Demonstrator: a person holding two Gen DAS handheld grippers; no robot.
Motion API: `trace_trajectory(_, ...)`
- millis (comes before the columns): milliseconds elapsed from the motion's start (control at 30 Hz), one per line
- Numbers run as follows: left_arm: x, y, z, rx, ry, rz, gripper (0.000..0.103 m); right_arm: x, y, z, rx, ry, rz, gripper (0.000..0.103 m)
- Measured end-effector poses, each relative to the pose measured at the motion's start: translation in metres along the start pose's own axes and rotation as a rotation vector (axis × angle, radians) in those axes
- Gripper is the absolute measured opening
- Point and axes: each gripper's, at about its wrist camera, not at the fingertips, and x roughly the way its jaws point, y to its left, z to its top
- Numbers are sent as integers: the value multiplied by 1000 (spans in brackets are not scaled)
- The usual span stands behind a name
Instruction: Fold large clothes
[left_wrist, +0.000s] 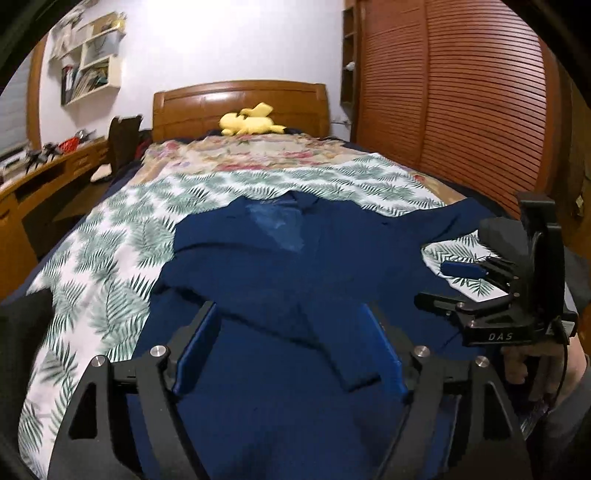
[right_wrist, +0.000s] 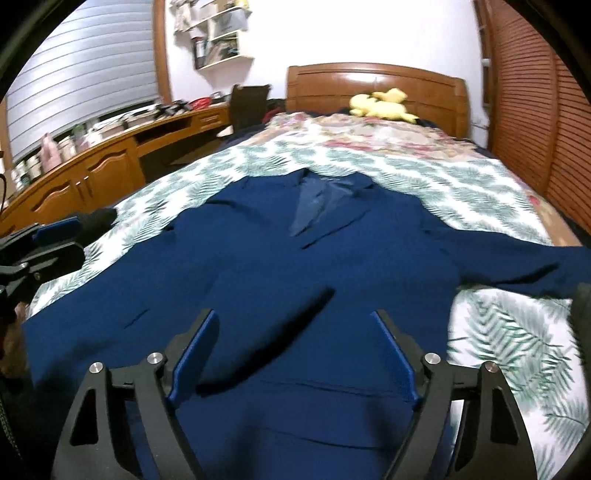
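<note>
A dark navy jacket lies face up and flat on the palm-leaf bedspread, its collar toward the wooden headboard and its hem at the end away from the headboard. The lapels fall open below the collar, showing a paler blue lining in a narrow wedge. One sleeve is folded across the lower front with its cuff resting on the body, while the other stretches straight out sideways over the bedspread toward the louvred wardrobe side.

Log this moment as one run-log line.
garment: navy jacket flat on bed, left sleeve folded across front | left gripper: jaws open, empty | right gripper: jaws open, empty
</note>
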Motion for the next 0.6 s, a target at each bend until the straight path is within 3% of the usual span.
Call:
trace_trajectory(233,-19,29,-23,-32,6,49,78,22,41,-11,-109,71,107,71)
trace_trajectory(367,-25,43,-35,-56,17,64,78,34,54,-16,-170,119,153,56)
trace_trajectory(533,-28,51,-46,-61,43,87,78,52,50,-18,-203,183,99,51)
trace_trajectory(600,-29,50,-49,-58,47,88,78,56,50,-18,-216,197,87,38)
